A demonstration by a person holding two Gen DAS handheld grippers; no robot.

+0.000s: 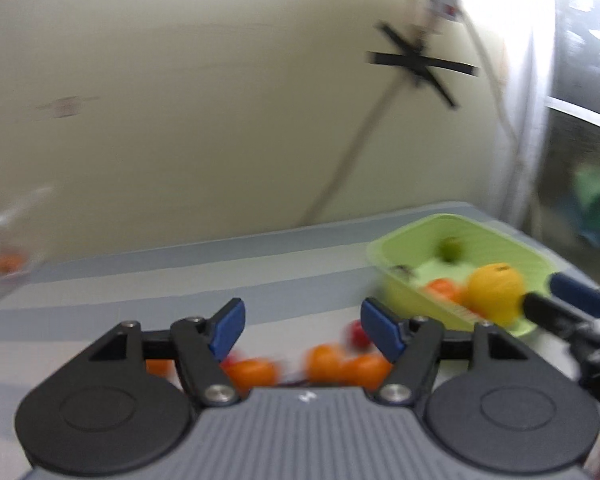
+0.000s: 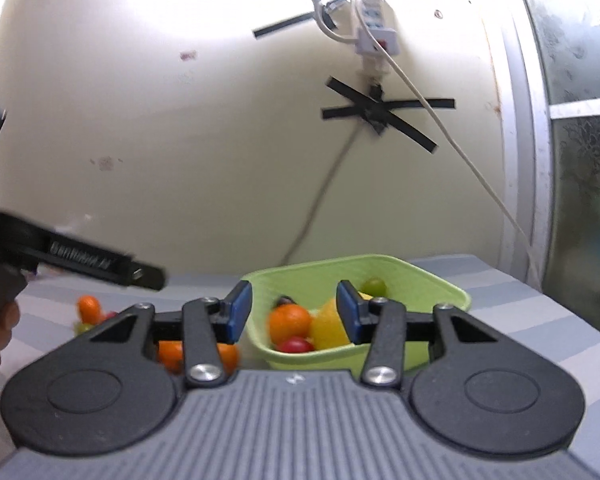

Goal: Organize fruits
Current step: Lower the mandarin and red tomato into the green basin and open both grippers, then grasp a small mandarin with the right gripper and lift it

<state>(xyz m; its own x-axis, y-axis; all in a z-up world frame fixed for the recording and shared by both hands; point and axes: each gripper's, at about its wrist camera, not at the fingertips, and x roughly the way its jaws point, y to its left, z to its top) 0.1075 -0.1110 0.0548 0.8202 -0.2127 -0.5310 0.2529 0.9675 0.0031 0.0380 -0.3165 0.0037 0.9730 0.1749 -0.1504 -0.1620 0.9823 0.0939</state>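
A light green basket [image 1: 384,256] [image 2: 420,276] stands on the striped table and holds a yellow fruit [image 1: 494,292] [image 2: 328,326], an orange [image 2: 289,320], a green fruit [image 1: 450,249] [image 2: 374,286] and a red fruit [image 2: 294,346]. Loose oranges [image 1: 340,364] and a small red fruit [image 1: 356,332] lie on the table just before my left gripper [image 1: 302,330], which is open and empty above them. My right gripper [image 2: 294,310] is open and empty over the basket's near side. Its fingers [image 1: 572,294] show at the right of the left wrist view.
More small oranges [image 2: 89,308] lie on the table left of the basket. The left gripper's body [image 2: 80,260] crosses the left of the right wrist view. A wall with taped cables and a power strip [image 2: 374,20] stands behind the table. A window is at the right.
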